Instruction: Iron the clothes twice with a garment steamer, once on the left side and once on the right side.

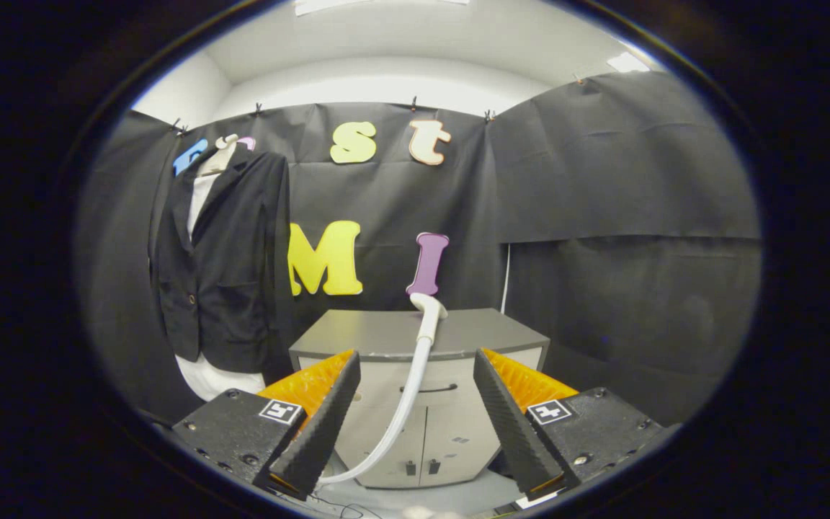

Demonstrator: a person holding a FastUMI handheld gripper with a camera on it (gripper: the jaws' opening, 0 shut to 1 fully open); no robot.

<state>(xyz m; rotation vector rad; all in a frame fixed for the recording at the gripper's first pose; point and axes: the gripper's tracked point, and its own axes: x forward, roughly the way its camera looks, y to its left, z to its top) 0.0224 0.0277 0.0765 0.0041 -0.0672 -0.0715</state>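
Gripper view looks out along the two fingers of the gripper (415,425), which stand wide apart with nothing clamped between them. Through the gap runs the hose (408,404) of the steamer, curving up from low beside the left finger to the steamer head (429,308), which rests at the front part of the top of a grey cabinet (487,333). Neither finger touches the hose. The cabinet stands just beyond the fingers, with a dark handle on its drawer front and two doors below. A thin white cable (506,277) runs down the wall behind the cabinet's right corner.

Left of the cabinet, and higher, hangs a black jacket (231,274) on a pale hanger (217,160), worn over a white shirt (207,378) whose hem shows below the jacket and whose front shows between the lapels. The jacket hangs against the black cloth wall, well apart from the fingers and from the steamer head.
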